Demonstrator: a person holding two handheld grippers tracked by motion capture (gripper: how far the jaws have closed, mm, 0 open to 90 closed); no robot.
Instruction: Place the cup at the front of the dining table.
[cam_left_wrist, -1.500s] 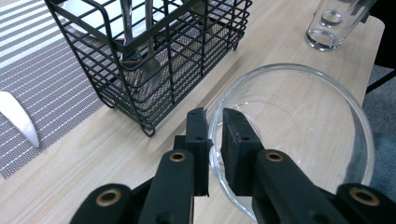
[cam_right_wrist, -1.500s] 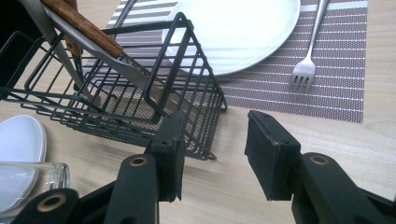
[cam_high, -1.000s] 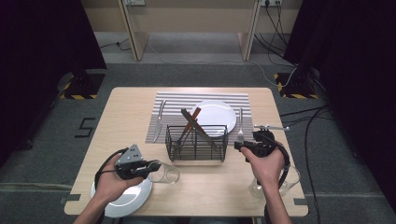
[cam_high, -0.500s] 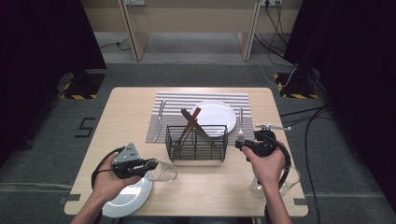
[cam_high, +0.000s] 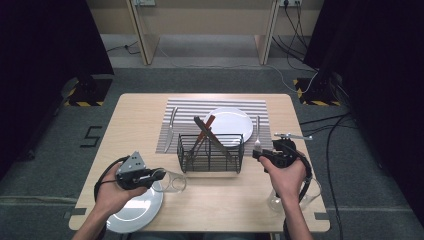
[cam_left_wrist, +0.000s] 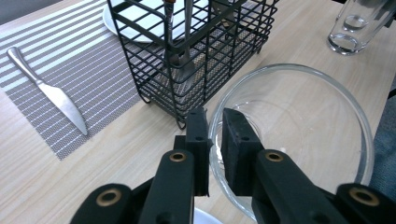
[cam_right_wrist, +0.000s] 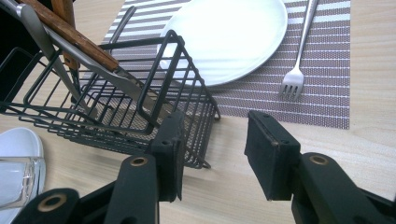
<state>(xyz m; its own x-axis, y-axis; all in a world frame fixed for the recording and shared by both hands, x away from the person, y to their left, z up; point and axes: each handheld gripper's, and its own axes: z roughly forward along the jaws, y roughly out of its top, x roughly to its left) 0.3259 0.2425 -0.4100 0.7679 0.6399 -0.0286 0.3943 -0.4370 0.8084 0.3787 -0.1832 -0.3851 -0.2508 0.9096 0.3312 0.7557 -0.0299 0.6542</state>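
My left gripper (cam_high: 156, 176) (cam_left_wrist: 215, 135) is shut on the rim of a clear drinking glass (cam_high: 173, 182) (cam_left_wrist: 299, 140). The glass is tipped on its side near the front left of the table, its mouth toward the gripper. A black wire cutlery basket (cam_high: 210, 152) (cam_left_wrist: 187, 51) (cam_right_wrist: 107, 107) stands mid-table with wooden-handled utensils (cam_high: 206, 129) (cam_right_wrist: 70, 42) leaning in it. My right gripper (cam_high: 259, 155) (cam_right_wrist: 215, 144) is open just right of the basket, with nothing between its jaws.
A striped placemat (cam_high: 190, 107) carries a white plate (cam_high: 229, 125) (cam_right_wrist: 229, 37), a knife (cam_high: 171, 125) (cam_left_wrist: 51, 91) and a fork (cam_high: 257, 134) (cam_right_wrist: 296, 70). Another white plate (cam_high: 137, 210) lies front left. A second glass (cam_high: 287, 197) (cam_left_wrist: 355, 23) stands front right.
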